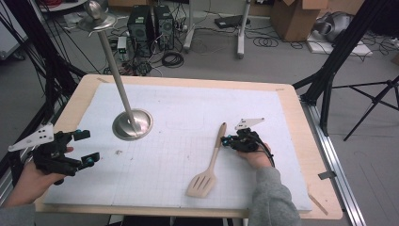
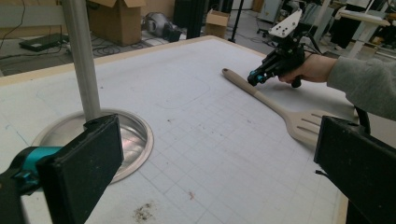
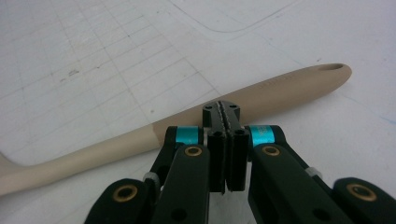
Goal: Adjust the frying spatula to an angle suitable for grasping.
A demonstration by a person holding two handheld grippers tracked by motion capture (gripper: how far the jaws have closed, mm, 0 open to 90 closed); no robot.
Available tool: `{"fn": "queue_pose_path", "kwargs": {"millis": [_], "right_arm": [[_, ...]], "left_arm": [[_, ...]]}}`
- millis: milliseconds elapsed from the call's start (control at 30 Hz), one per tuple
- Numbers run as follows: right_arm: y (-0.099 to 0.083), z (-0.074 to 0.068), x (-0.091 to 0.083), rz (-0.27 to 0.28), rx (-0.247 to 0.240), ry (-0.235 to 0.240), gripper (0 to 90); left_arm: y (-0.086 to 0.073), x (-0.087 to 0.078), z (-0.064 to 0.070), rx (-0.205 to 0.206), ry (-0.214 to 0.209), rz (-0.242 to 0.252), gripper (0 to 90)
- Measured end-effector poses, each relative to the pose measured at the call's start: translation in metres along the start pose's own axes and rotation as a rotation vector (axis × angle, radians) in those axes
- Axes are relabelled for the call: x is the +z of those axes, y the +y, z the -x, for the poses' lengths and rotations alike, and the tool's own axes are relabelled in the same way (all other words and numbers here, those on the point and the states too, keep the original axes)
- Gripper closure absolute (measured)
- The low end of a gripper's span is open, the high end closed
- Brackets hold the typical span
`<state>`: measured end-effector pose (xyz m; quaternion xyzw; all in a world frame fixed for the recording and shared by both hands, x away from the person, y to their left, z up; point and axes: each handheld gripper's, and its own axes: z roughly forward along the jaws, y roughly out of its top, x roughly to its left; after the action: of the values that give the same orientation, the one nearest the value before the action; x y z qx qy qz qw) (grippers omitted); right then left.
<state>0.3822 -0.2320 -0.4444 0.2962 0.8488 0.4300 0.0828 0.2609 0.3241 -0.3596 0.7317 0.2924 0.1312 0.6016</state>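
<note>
- A slotted wooden spatula (image 1: 209, 163) lies flat on the table's gridded white mat (image 1: 188, 117), right of centre, its head toward the near edge and its handle end pointing to the far edge.
- The right gripper (image 1: 229, 140) sits just beside the upper handle, jaws pressed together and holding nothing.
- The left gripper (image 1: 84, 147) hovers by the table's left edge, jaws spread wide and empty.
- A steel stand's round base (image 1: 132, 124) rests left of centre, well apart from the spatula.
- To lift cleanly, the right gripper would likely need to part its jaws, straddle the handle squarely and close near the balance point.
</note>
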Motion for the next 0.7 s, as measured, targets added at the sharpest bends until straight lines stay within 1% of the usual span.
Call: {"fn": "queue_pose_path", "kwargs": {"millis": [133, 167, 700], "right_arm": [[0.004, 0.0, 0.005, 0.0, -0.006, 0.001, 90.0], [0.005, -0.001, 0.006, 0.0, -0.001, 0.002, 90.0], [0.021, -0.006, 0.026, -0.005, -0.037, 0.01, 90.0]], "left_arm": [[-0.001, -0.004, 0.0, 0.0, 0.006, 0.006, 1.8], [-0.001, -0.005, 0.001, -0.003, 0.01, 0.007, 1.8], [-0.006, -0.02, 0.003, -0.011, 0.044, 0.011, 1.8]]}}
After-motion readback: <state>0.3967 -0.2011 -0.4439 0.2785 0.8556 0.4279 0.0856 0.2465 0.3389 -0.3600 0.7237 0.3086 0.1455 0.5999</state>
